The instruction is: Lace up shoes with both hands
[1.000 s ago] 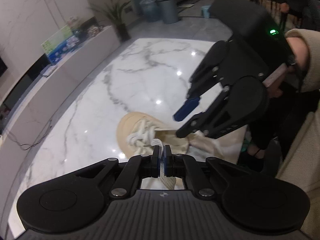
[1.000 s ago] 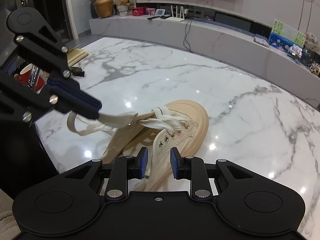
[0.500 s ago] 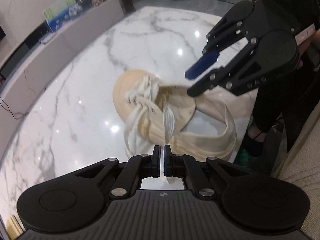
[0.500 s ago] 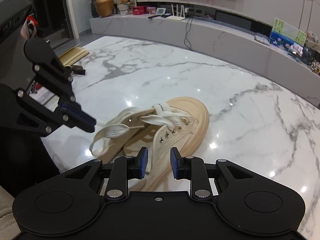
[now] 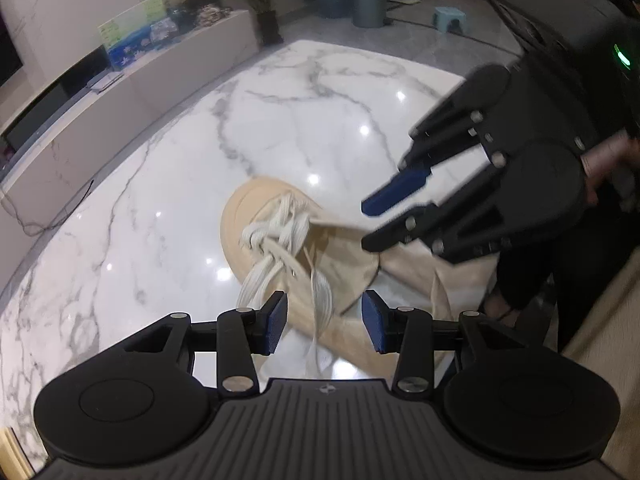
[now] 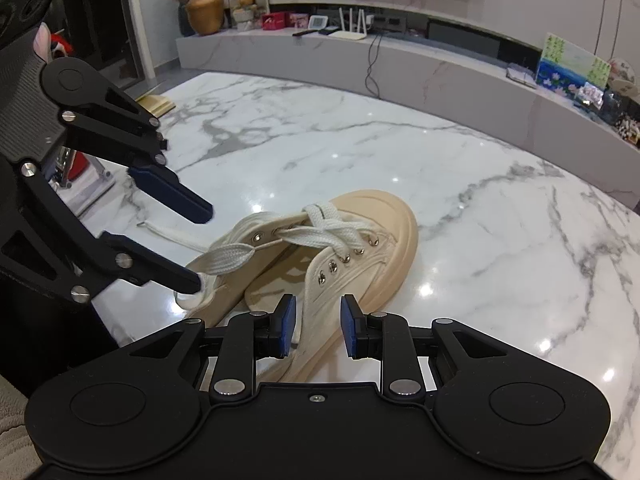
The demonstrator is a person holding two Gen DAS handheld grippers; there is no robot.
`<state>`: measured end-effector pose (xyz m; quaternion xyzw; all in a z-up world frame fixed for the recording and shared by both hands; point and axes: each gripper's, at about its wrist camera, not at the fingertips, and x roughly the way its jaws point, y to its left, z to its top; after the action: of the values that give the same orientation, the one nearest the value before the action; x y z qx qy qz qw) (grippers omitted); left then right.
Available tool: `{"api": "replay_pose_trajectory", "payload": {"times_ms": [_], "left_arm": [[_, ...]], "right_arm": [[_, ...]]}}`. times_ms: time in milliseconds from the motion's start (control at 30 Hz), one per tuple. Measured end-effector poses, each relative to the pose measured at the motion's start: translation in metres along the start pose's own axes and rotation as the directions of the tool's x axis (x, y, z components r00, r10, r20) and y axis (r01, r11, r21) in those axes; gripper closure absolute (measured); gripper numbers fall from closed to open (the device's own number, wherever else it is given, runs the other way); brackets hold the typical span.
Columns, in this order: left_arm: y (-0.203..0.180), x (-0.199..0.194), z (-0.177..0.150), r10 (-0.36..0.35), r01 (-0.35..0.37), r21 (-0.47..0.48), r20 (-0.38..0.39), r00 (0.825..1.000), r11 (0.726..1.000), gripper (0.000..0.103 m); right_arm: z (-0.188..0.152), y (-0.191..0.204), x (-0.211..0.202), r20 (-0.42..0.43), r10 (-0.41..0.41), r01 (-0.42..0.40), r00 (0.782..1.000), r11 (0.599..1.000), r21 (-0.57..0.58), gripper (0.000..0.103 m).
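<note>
A beige canvas shoe point(image 6: 360, 248) with white laces point(image 6: 320, 232) lies on the white marble table point(image 6: 480, 200), toe pointing away; it also shows in the left wrist view point(image 5: 280, 240). My left gripper point(image 5: 324, 322) is open and empty, its jaws spread just above the shoe's heel side; a loose lace end point(image 5: 322, 304) hangs between them. In the right wrist view the left gripper point(image 6: 196, 248) hovers by the lace loop point(image 6: 228, 258). My right gripper point(image 6: 316, 326) is open and empty over the shoe's eyelet flap, and shows in the left wrist view point(image 5: 366, 224).
A low marble TV bench point(image 6: 440, 68) with routers, pictures and a gold vase point(image 6: 206, 14) runs behind the table. A red object and a small metal stand point(image 6: 76, 172) sit at the table's left edge. The table's near edge is close under both grippers.
My left gripper has opened and let go of the lace it was pinching. The lace has dropped back onto the shoe. The right gripper stays open.
</note>
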<state>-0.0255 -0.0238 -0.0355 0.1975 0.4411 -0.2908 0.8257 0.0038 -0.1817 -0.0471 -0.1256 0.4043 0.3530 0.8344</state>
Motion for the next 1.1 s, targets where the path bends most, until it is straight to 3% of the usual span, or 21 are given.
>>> {"api": "replay_pose_trajectory", "payload": {"times_ms": [100, 167, 300, 400, 500, 633, 833, 1100], "left_arm": [[0.002, 0.013, 0.005, 0.009, -0.013, -0.117, -0.030, 1.000, 0.993, 0.069], [0.002, 0.016, 0.006, 0.028, -0.033, -0.134, -0.038, 0.999, 0.990, 0.080], [0.001, 0.018, 0.006, 0.069, -0.076, -0.152, -0.046, 0.997, 0.985, 0.092], [-0.001, 0.017, 0.004, 0.079, -0.085, -0.151, -0.045, 0.996, 0.985, 0.093], [-0.006, 0.014, 0.005, 0.092, -0.097, -0.129, -0.042, 0.995, 0.987, 0.096], [-0.011, 0.012, 0.008, 0.099, -0.102, -0.104, -0.034, 0.994, 0.989, 0.098], [-0.020, 0.008, 0.016, 0.075, -0.076, -0.053, -0.020, 0.997, 0.996, 0.098], [-0.021, 0.024, 0.023, 0.076, -0.078, -0.023, -0.064, 0.995, 0.997, 0.098]], "right_arm": [[0.000, 0.002, -0.001, 0.006, 0.008, -0.008, 1.000, 1.000, -0.003, 0.080], [-0.001, 0.003, -0.002, 0.009, 0.013, -0.013, 1.000, 1.000, -0.007, 0.080], [-0.001, 0.003, -0.003, 0.018, 0.016, -0.016, 1.000, 1.000, 0.001, 0.080], [0.000, 0.002, -0.004, 0.027, 0.011, -0.012, 1.000, 1.000, 0.012, 0.081], [0.001, 0.001, -0.005, 0.035, 0.007, -0.008, 0.999, 1.000, 0.015, 0.090], [0.002, 0.004, -0.006, 0.036, 0.014, -0.015, 0.999, 1.000, 0.001, 0.095], [0.002, 0.005, -0.004, 0.034, 0.008, -0.008, 0.999, 1.000, -0.005, 0.098], [0.001, -0.003, -0.005, 0.036, 0.005, -0.006, 0.999, 1.000, 0.031, 0.102]]}}
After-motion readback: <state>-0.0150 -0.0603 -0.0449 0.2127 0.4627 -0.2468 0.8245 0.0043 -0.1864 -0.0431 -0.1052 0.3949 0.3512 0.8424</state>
